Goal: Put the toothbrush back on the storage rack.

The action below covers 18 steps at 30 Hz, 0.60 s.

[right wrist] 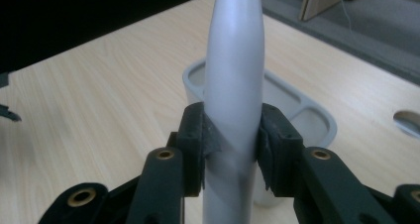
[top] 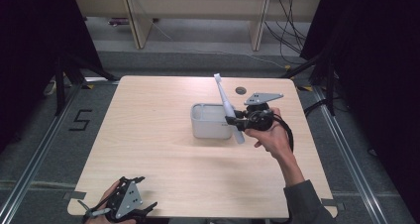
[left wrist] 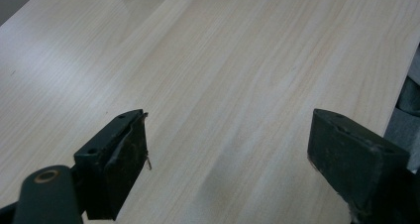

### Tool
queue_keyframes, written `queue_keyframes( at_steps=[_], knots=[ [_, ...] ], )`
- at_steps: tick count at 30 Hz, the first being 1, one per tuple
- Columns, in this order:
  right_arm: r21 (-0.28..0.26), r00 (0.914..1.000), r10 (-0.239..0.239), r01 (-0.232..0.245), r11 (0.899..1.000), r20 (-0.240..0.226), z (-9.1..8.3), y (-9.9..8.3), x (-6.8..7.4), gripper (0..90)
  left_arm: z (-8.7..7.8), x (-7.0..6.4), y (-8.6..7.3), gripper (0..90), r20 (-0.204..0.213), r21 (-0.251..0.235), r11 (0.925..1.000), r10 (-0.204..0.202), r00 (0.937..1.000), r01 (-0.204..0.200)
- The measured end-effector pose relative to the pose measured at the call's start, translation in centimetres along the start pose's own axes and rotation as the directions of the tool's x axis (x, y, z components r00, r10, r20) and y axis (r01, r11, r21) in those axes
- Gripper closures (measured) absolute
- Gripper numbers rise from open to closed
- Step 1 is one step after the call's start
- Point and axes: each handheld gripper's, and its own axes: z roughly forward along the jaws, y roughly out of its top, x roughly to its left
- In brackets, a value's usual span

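Jaws of my left gripper (top: 130, 204) gape wide at the near edge of the table (top: 148, 149). Farther out, my right gripper (top: 236, 120) clamps a grey toothbrush handle (top: 227, 106) mid-shaft — long axis tilted, narrow end pointing up and away, lower end beside the white holder (top: 208, 121).

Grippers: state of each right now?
Left gripper: open, holding nothing, over bare table.
Right gripper: shut on the toothbrush, by the holder.

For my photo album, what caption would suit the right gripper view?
Right gripper clamped on a grey electric toothbrush handle, held just in front of a grey holder.
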Motion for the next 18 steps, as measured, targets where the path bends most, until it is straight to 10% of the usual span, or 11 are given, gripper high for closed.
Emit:
queue_keyframes(
  at_steps=[18],
  knots=[
    [-0.181,0.9996,0.028,-0.029,0.983,-0.006,2.9,3.7,-0.1,66.9,0.0,-0.1,0.0,15.1,0.007,-0.013,0.9998,-0.014,0.9999,0.014]
  ],
)
